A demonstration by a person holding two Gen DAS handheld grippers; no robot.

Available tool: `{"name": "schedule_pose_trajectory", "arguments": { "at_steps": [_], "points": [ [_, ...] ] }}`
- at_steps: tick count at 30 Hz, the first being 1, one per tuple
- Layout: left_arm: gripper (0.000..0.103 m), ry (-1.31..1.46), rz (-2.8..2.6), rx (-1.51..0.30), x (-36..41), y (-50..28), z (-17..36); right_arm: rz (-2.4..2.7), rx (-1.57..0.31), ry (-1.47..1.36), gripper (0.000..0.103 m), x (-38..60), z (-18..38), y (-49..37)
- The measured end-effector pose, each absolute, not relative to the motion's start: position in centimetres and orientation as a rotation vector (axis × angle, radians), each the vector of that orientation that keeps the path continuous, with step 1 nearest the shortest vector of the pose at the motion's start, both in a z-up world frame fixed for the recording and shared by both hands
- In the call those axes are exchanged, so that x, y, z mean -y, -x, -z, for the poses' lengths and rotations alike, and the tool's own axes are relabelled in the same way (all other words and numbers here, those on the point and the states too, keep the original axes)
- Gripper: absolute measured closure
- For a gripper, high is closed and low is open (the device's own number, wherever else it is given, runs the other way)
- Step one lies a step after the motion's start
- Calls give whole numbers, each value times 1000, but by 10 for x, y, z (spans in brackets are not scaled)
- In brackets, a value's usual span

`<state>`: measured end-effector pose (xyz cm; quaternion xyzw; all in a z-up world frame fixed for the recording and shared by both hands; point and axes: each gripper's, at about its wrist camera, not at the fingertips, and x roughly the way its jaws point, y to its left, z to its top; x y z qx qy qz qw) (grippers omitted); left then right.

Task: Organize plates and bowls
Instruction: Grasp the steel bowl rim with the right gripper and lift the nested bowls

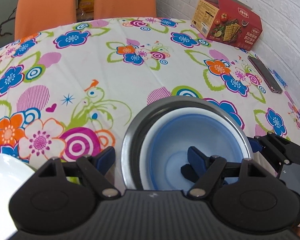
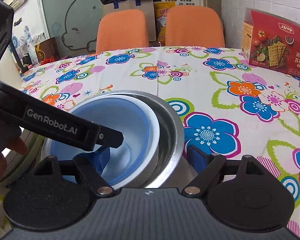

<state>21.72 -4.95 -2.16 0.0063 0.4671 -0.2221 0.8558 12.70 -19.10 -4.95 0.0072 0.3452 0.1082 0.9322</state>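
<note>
both the left gripper and right gripper gape astride the nested blue bowl's rim.

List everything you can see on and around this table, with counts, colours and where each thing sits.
Steel bowl: one, silver, near table edge.
Blue bowl: one, blue with white rim, nested inside the steel bowl.
White dish: one, white, left of the bowls, partly cut off.
Cracker box: one, red, far right by the wall.
Phone: one, dark, right edge of table.
Tablecloth: one, white with flowers.
Chairs: two, orange, behind the table.
Left tool: open, straddling the bowls' left rims.
Right tool: open, straddling the right rims.
</note>
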Motion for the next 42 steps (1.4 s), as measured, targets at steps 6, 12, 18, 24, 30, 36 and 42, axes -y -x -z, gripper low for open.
{"name": "schedule_pose_trajectory", "arguments": {
  "at_steps": [6,12,18,24,30,36,42],
  "points": [
    [25,-55,461,-965,54,-212,23,-296,-686,-46,40,194,47,-117],
    [57,-41,459,-951,57,-210,21,-302,-691,-44,43,188,47,-124],
    [58,30,450,-993,61,-220,13,-229,-678,-44,38,180,38,-125],
    [58,38,495,-917,73,-212,-24,-183,-601,-4,38,188,5,-114],
    [58,50,500,-843,53,-196,-67,-190,-529,35,38,176,-32,-101],
    [56,8,363,-703,-11,-180,-147,-331,-378,47,38,123,-87,-108],
    [49,-9,208,-631,-79,-152,-183,-500,-298,59,37,61,-121,-109]
  ]
}}
